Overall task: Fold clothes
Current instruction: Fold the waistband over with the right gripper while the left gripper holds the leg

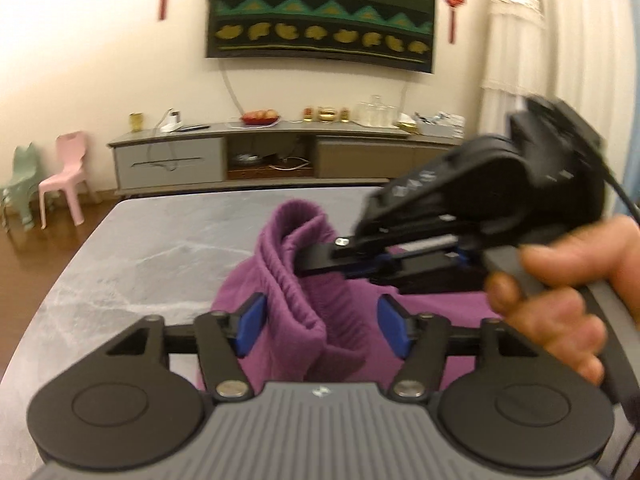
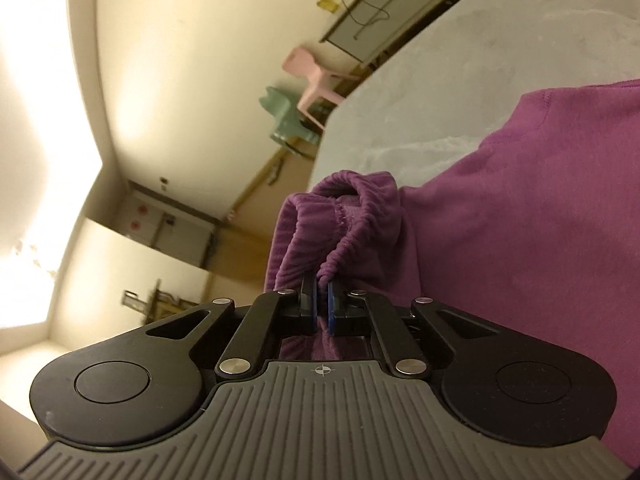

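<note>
A purple garment with a ribbed elastic band lies bunched on the grey marble table. My left gripper is open, its blue pads on either side of a raised fold of the band. My right gripper is shut on the purple garment, pinching the gathered elastic edge and holding it above the table. In the left wrist view the right gripper comes in from the right, held by a hand, with its fingers in the cloth.
A TV cabinet with dishes and fruit stands against the far wall under a dark screen. A pink chair and a green chair stand on the left. A white curtain hangs at the right.
</note>
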